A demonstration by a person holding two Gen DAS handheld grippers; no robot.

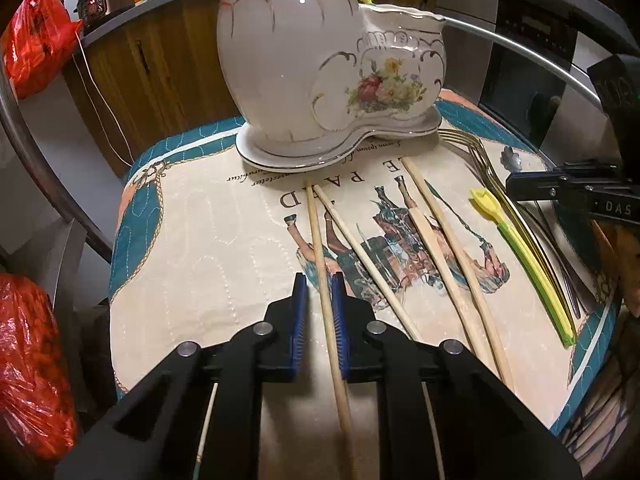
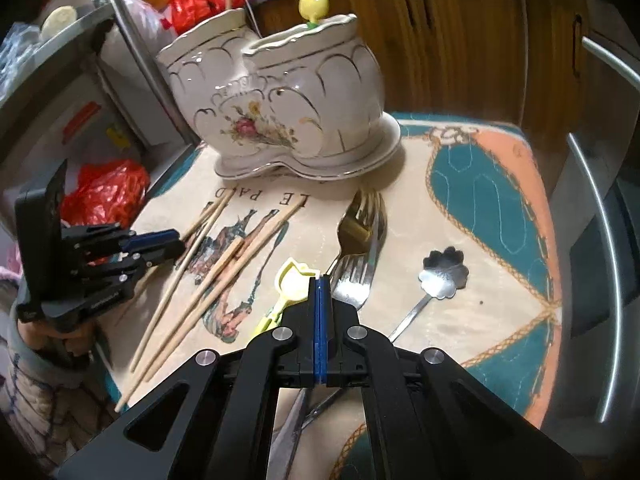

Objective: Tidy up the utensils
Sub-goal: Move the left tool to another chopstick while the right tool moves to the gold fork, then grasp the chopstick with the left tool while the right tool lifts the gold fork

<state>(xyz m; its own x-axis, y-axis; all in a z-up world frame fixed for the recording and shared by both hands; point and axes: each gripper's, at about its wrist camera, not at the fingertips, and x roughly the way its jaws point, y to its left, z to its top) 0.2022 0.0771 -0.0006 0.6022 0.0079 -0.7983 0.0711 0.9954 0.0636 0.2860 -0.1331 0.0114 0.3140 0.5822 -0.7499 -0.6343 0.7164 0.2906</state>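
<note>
Straddling one wooden chopstick [image 1: 325, 280] on the printed placemat [image 1: 192, 240], the left gripper [image 1: 320, 300] stands parted, its blue pads apparently not yet pressing the stick. The right gripper [image 2: 320, 300] is clenched on nothing above the forks [image 2: 356, 276], whose handles it hides, before the ceramic utensil holder [image 2: 280, 108].

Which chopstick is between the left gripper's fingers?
The leftmost chopstick: it runs between the left gripper pads, jaws not closed on it; the other three chopsticks lie to its right.
</note>
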